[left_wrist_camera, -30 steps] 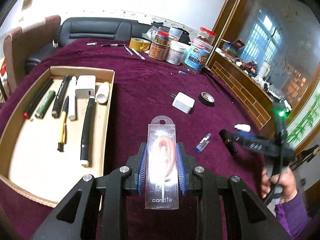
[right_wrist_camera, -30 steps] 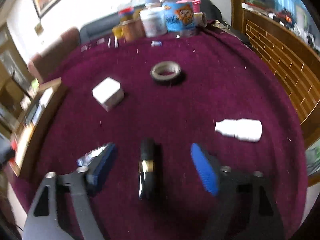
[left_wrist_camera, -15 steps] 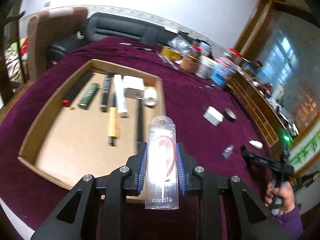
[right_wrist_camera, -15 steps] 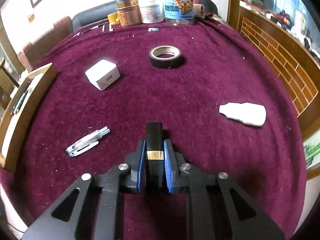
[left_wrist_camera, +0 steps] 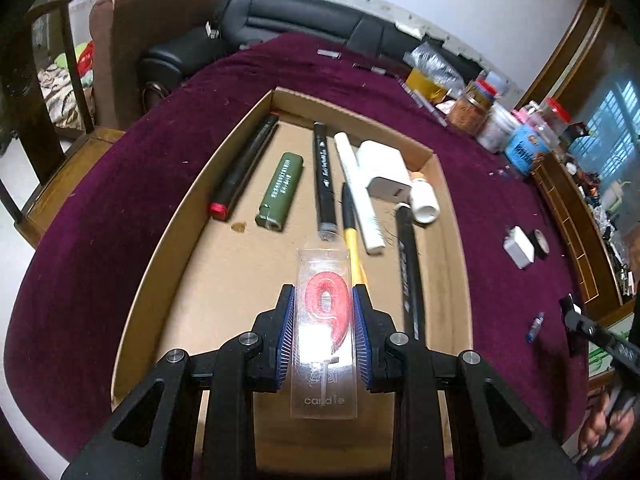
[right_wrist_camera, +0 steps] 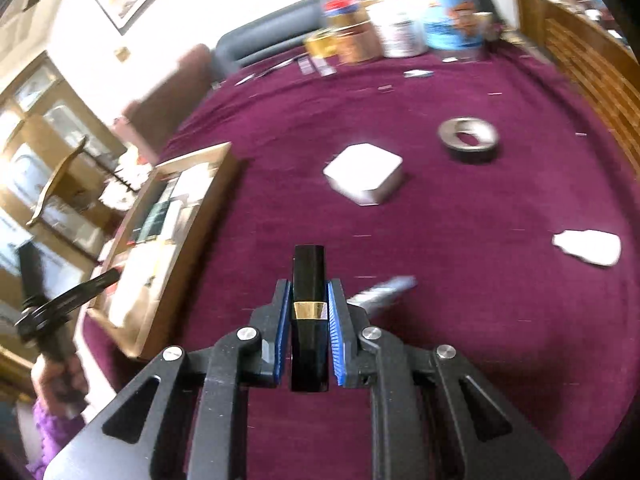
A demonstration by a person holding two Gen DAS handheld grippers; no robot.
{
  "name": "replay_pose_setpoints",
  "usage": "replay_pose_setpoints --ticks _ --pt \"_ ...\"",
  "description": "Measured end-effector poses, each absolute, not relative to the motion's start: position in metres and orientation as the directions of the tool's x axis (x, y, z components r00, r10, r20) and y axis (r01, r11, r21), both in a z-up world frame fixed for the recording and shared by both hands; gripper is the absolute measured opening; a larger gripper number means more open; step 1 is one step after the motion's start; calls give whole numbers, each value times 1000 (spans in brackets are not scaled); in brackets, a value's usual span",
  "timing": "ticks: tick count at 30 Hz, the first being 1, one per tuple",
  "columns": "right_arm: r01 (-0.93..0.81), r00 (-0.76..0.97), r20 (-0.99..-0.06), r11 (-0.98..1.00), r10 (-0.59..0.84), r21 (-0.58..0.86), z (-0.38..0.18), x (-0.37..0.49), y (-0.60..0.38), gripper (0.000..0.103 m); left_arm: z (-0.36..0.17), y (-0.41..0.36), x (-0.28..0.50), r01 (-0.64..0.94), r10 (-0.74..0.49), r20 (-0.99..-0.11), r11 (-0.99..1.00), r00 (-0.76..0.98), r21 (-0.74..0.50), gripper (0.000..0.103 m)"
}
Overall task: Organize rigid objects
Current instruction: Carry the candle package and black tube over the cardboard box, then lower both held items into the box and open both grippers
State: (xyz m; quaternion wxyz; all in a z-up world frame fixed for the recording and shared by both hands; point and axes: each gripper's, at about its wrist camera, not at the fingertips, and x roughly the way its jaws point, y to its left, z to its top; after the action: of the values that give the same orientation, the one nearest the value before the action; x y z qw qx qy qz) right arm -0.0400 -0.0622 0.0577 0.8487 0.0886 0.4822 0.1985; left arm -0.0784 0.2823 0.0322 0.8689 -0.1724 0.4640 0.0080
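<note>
My left gripper [left_wrist_camera: 323,322] is shut on a clear packet with a red number-9 candle [left_wrist_camera: 326,320], held above the near part of the cardboard tray [left_wrist_camera: 168,220]. The tray holds several pens and markers, a green lighter [left_wrist_camera: 280,192], a white charger [left_wrist_camera: 382,172] and a white tube [left_wrist_camera: 424,202]. My right gripper [right_wrist_camera: 308,316] is shut on a black lipstick with a gold band [right_wrist_camera: 308,304], held above the purple cloth to the right of the tray [right_wrist_camera: 188,248].
On the cloth lie a white charger cube [right_wrist_camera: 362,178], a black tape roll [right_wrist_camera: 468,138], a small white bottle [right_wrist_camera: 588,246] and a blurred pen [right_wrist_camera: 380,294]. Jars and tins [right_wrist_camera: 400,28] stand at the far edge. A chair [left_wrist_camera: 132,40] is beyond the table.
My left gripper has swung left with the candle packet, from over the cloth to over the tray. My right gripper closed on the lipstick, lifted it and is moving toward the tray.
</note>
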Motion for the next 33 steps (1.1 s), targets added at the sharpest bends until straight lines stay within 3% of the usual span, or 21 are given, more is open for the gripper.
replay_pose_setpoints --ticks 7,16,19,23,27,33 --pt "-364 313 -787 833 531 417 51 -33 25 16 10 306 -41 -227 -242 -840 893 486 -389 24" --pt "-455 247 -815 805 525 381 48 -25 114 16 11 312 -9 -233 -235 -841 893 487 -385 25" --pt "-462 221 -826 801 519 380 41 -18 135 16 12 318 -14 -226 -284 -819 870 499 -439 45" --pt "-457 202 -843 809 498 369 29 -9 155 16 27 325 -42 -201 -308 -775 853 551 -482 47" --pt "-449 192 -854 817 483 361 19 -2 166 16 45 339 -81 -198 -303 -716 828 628 -524 61" --pt "-396 210 -880 860 427 322 9 4 166 16 51 363 -127 -247 -257 -684 800 683 -547 62"
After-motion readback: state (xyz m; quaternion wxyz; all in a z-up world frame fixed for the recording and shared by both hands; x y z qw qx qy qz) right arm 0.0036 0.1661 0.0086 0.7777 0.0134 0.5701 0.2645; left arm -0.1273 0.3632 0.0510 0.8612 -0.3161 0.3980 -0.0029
